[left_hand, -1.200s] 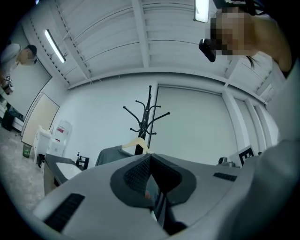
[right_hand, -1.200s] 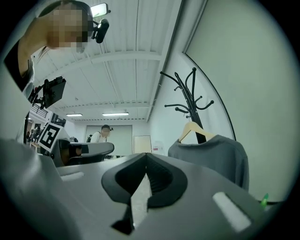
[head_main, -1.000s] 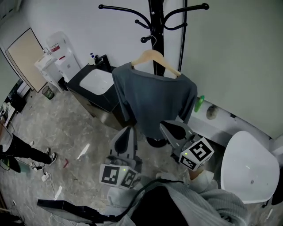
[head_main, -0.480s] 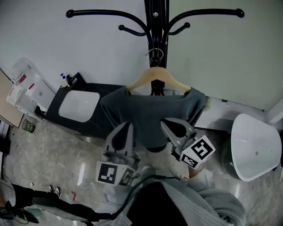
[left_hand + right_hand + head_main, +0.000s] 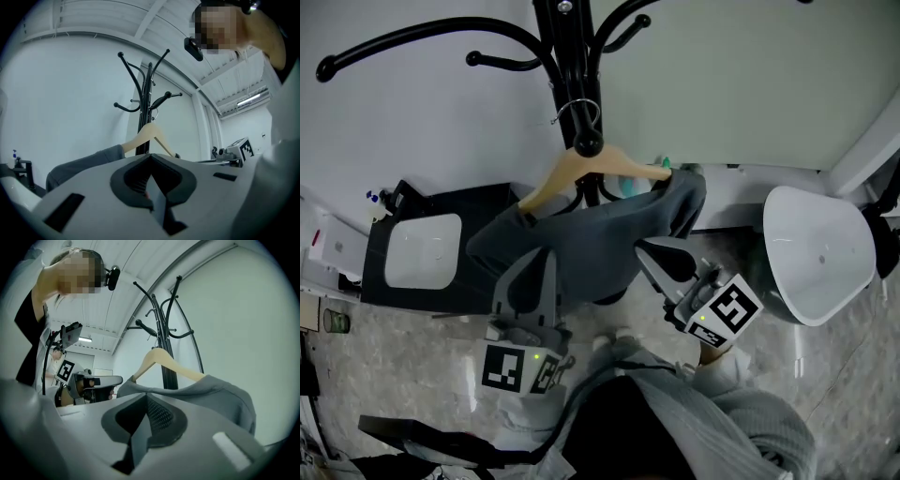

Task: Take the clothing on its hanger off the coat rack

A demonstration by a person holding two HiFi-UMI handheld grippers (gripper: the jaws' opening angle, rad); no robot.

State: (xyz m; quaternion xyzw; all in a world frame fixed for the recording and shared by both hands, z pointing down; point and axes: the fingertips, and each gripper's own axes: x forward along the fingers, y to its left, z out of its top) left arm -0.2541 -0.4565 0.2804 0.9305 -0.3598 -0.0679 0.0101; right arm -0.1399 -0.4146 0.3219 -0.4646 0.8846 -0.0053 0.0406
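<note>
Left of centre in the head view, on a low peg (image 5: 588, 144) of the black coat rack (image 5: 560, 56): wooden hanger (image 5: 572, 170), hooked on, with the grey clothing (image 5: 591, 248) draped over it. Not lifted yet. Shifted leftward in that view over the last second, and now seen slanted, with one shoulder far right and the other near left. Hooked on the same peg throughout, so no progress on the unhooking itself.

Just near of the cloth's lower edge: left gripper (image 5: 542, 261) and right gripper (image 5: 649, 251), both clenched tight on nothing, carried sideways along with the view. Same reading from each gripper view: pressed shut, with hanger and clothing beyond the tips and apart from them.

Amounts to repositioning only. Probably calls next for opening up and reaching toward the hanger before lifting it clear of the peg.
</note>
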